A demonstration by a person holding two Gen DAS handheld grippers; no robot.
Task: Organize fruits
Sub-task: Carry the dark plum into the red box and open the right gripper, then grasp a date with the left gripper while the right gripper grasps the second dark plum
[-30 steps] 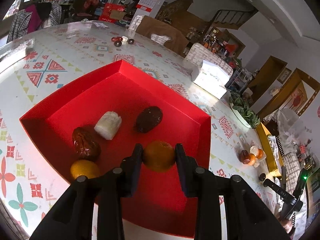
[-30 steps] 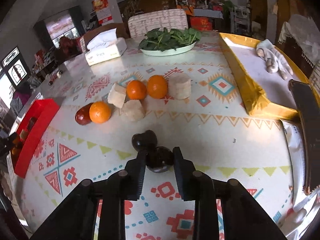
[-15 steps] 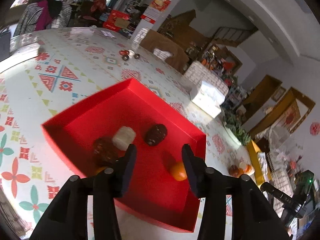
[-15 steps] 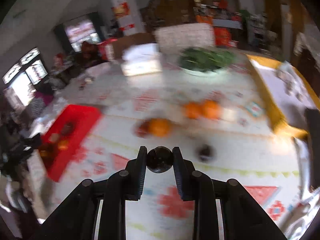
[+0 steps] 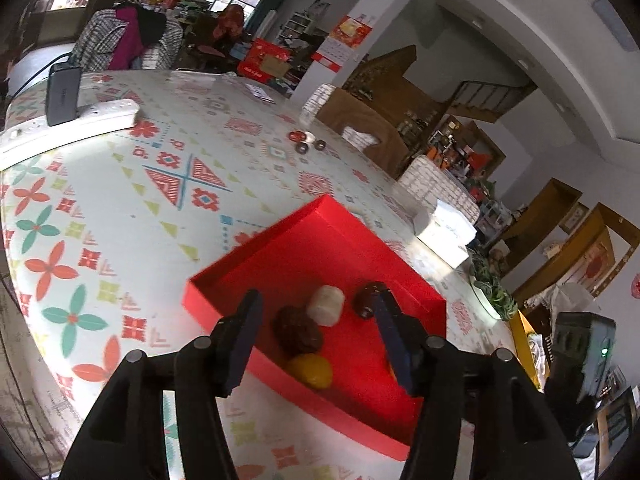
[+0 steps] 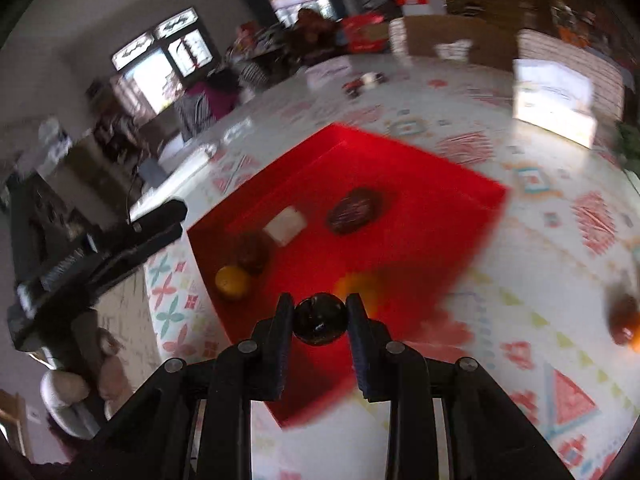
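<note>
A red tray point(image 5: 256, 246) lies on the patterned table and shows in both views point(image 6: 460, 178). It holds two dark red fruits point(image 5: 298, 328) point(image 5: 366, 300), a white piece point(image 5: 326, 304) and an orange fruit point(image 5: 310, 370). My left gripper point(image 5: 316, 330) is open and empty, raised above the tray's near side. My right gripper point(image 6: 320, 318) is shut on a dark round fruit point(image 6: 320, 320) and holds it over the tray's near edge. A blurred orange fruit point(image 6: 360, 284) lies in the tray just beyond it.
A white tissue box point(image 5: 444, 234) and a plate of greens point(image 5: 490, 292) stand beyond the tray. Small dark fruits point(image 5: 306, 142) lie far off on the table. A power strip with a black adapter point(image 5: 62, 96) sits at the left edge. More fruit point(image 6: 622, 318) lies to the right.
My left gripper let go of the orange fruit in the tray, opened and drew back upward. My right gripper lifted the dark fruit off the table and carried it left over the tray.
</note>
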